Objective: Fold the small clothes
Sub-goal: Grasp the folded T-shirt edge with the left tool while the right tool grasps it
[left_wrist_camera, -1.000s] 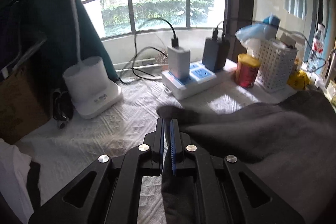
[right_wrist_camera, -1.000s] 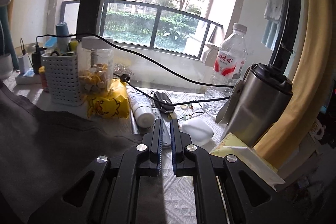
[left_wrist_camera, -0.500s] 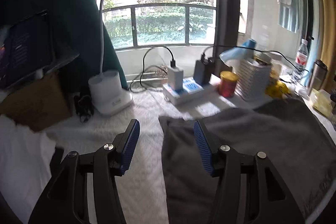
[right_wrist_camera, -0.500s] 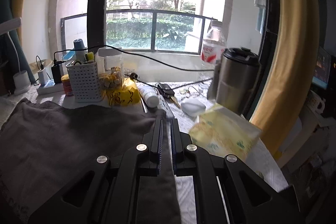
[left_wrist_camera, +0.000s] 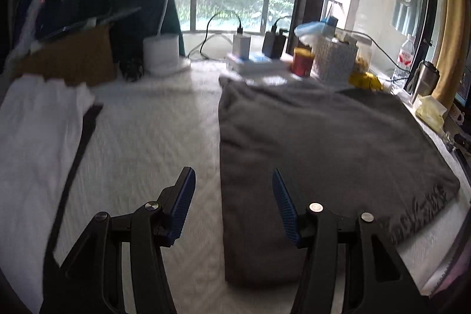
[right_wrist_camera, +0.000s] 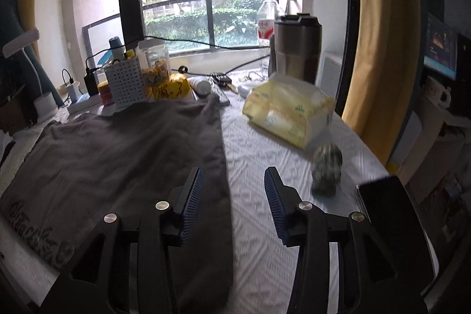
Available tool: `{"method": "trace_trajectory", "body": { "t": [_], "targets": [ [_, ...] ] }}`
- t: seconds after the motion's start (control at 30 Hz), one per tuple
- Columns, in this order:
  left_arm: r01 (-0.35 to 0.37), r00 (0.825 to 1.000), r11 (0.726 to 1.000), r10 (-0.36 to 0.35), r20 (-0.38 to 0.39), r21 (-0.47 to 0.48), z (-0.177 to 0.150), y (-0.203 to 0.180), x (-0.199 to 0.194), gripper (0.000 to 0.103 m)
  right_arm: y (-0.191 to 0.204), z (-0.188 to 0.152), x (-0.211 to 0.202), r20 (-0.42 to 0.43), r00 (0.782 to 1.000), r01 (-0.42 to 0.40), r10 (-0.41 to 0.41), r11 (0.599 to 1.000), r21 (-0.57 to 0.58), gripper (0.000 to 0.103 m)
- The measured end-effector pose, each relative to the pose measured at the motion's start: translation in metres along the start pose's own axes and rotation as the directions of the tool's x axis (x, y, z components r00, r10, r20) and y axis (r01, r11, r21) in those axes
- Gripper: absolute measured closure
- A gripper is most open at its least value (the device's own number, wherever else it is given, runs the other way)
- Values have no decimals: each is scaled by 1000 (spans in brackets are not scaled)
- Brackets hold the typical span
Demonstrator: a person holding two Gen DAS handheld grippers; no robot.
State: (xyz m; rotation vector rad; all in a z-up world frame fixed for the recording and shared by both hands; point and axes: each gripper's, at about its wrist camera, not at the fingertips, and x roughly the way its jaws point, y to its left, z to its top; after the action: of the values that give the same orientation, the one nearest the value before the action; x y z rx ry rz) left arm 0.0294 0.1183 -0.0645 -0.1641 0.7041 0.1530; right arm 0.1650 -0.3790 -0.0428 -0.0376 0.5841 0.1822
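Item one, at nine o'clock in my left view: white garment (left_wrist_camera: 38, 137), dark trim along its inner edge, lying flat on the white textured table cover (left_wrist_camera: 153, 131); no print legible. Item two, my left gripper (left_wrist_camera: 232, 205): released, blue pads parted and empty, straddling the left folded edge of the grey garment (left_wrist_camera: 323, 137). Item three, the grey garment itself: centre of the table, folded into a long panel, far end toward twelve o'clock near the power strip (left_wrist_camera: 253, 62) and white basket (left_wrist_camera: 334, 64). A pale printed word runs along the hem at four o'clock in my left view; too blurred to read. Item four, my right gripper (right_wrist_camera: 234, 199): jaws opening, nothing between them, above the garment's right edge. Handling note: I judge the next fold wants both near corners pinched evenly, then carried toward twelve o'clock with edges aligned. Item five, at two o'clock on the right: tissue pack (right_wrist_camera: 288, 114), green print unreadable; water bottle (right_wrist_camera: 269, 19), red label, characters indistinct.
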Motion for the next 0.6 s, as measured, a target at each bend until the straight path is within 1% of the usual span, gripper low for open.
{"method": "trace_trajectory", "body": {
  "t": [0.1, 0.17, 0.2, 0.23, 0.3, 0.37, 0.4, 0.43, 0.5, 0.6],
  "targets": [
    [7, 1000, 1000, -7, -17, -11, -14, 1, -5, 49, -8, -17, -7, -32, 999, -24, 25, 999, 49, 57],
    [21, 999, 999, -22, -29, -44, -24, 4, -7, 45, -14, -29, -11, -48, 997, -60, 65, 993, 102, 57],
    [38, 998, 997, -41, -41, -62, -28, 6, -7, 34, -16, -35, -11, -58, 994, -80, 88, 989, 125, 57],
    [52, 997, 996, -56, -53, -76, -32, 7, -6, 27, -16, -41, -11, -68, 993, -91, 101, 986, 137, 57],
    [69, 994, 993, -77, -75, -99, -39, 7, -4, 27, -13, -52, -12, -89, 990, -97, 111, 985, 145, 57],
    [72, 991, 992, -83, -106, -102, -46, 3, 0, 27, -10, -59, -13, -98, 988, -107, 122, 983, 151, 57],
    [71, 988, 993, -82, -127, -93, -47, 1, 3, 27, -8, -64, -13, -99, 986, -115, 132, 980, 162, 57],
    [61, 991, 996, -68, -119, -67, -49, -2, 3, 26, -8, -68, -13, -100, 985, -121, 140, 978, 172, 57],
    [40, 991, 999, -42, -124, -17, -49, -9, 5, 26, -7, -73, -17, -74, 986, -133, 148, 974, 184, 57],
    [29, 992, 1000, -29, -127, -6, -50, -12, 7, 26, -7, -77, -19, -54, 986, -142, 157, 967, 213, 57]
  ]
}}
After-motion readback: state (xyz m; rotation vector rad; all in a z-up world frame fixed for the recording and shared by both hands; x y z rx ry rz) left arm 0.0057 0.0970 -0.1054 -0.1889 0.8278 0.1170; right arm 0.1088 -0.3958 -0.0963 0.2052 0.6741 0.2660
